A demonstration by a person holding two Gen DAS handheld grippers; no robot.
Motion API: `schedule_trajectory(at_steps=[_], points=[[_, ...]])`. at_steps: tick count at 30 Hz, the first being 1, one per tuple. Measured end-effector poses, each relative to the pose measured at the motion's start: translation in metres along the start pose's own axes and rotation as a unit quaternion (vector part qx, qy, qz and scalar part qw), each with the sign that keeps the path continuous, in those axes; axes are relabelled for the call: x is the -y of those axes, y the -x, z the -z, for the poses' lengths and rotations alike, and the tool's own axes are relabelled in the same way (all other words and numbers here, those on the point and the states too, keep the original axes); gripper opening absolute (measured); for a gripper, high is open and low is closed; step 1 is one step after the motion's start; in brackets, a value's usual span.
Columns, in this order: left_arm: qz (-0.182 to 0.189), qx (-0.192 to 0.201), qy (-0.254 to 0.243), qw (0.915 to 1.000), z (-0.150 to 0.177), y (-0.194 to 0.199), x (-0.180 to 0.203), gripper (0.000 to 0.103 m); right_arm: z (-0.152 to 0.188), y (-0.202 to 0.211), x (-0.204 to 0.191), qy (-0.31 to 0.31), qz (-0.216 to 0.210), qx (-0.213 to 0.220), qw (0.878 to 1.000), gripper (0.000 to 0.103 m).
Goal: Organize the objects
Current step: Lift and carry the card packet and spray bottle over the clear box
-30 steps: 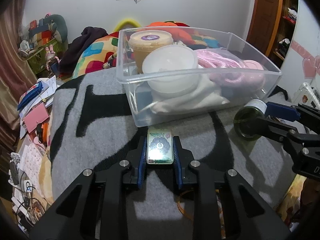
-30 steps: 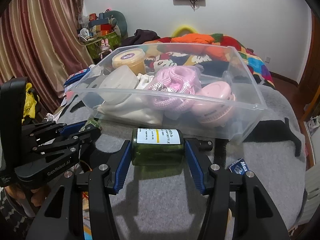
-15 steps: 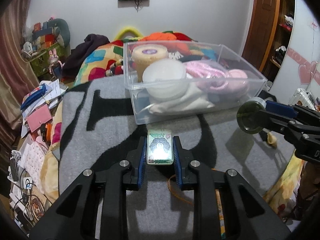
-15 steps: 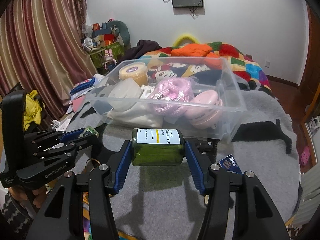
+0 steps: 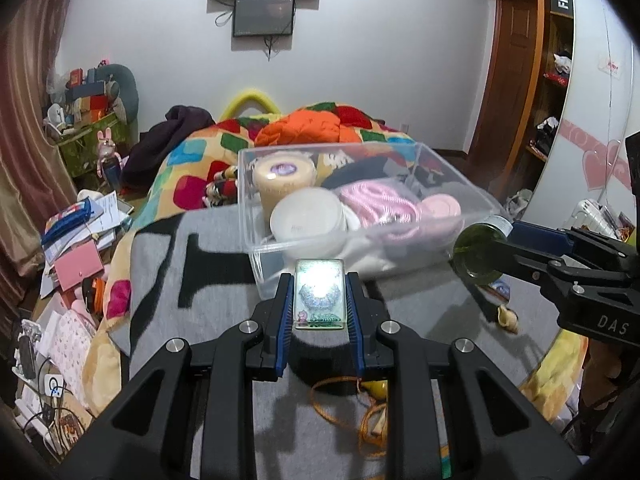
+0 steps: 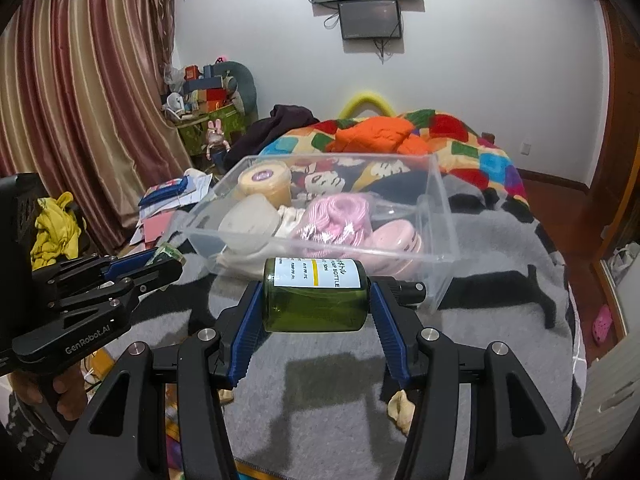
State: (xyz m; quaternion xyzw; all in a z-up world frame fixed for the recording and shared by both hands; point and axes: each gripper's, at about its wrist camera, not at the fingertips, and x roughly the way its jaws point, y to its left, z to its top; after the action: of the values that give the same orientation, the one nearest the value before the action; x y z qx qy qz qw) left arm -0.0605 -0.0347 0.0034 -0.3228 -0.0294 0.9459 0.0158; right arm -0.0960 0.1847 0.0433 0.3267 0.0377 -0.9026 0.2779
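My left tongs [image 5: 320, 300] are clenching a small flat glossy packet [image 5: 319, 294] upright between their pads. My right tongs [image 6: 318, 300] are gripping a dark green plastic bottle [image 6: 316, 296] sideways, both hovering just before the clear plastic bin [image 6: 440, 232] on the grey blanket [image 6: 500, 320].

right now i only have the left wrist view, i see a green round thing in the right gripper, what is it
Observer: A green bottle lying sideways, clamped end to end by the right gripper; its white label reads "pump bottle".
Operator: is there a cap on it
Observer: Yes, a black pump top sticks out past the finger on the right of the picture.
Operator: anything on the blanket under it
Observer: A small pale scrap lies on the grey blanket below that finger.
Operator: who holds my gripper
Observer: A hand grips the left gripper's handle, at the picture's left edge.
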Motion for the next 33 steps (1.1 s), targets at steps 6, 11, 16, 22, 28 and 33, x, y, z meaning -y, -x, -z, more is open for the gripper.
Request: schedule_trajectory(at_steps=[6,11,16,22,28,33], points=[[-0.003,0.017,-0.001,0.9998,-0.012,-0.001,0.0,0.024,-0.012,0.004,0.0,0.007,0.006,0.015,1.0,0.05],[-0.003,0.027,0.0,0.9996,-0.019,-0.003,-0.001,0.024,-0.023,0.004,0.003,0.007,0.009,0.023,1.0,0.05],[-0.004,0.028,0.004,0.9996,-0.024,-0.01,-0.005,0.024,-0.034,-0.002,0.008,0.009,0.016,0.031,0.999,0.05],[-0.007,0.027,0.007,0.9996,-0.03,-0.021,-0.011,0.024,-0.044,-0.013,0.014,0.004,0.017,0.029,0.999,0.05],[-0.012,0.021,0.017,0.9996,-0.034,-0.035,-0.021,0.024,-0.049,-0.029,0.012,0.006,0.018,0.019,1.0,0.05],[-0.015,0.015,0.018,0.9996,-0.034,-0.044,-0.025,0.024,-0.051,-0.046,0.009,0.01,0.015,0.006,1.0,0.05]])
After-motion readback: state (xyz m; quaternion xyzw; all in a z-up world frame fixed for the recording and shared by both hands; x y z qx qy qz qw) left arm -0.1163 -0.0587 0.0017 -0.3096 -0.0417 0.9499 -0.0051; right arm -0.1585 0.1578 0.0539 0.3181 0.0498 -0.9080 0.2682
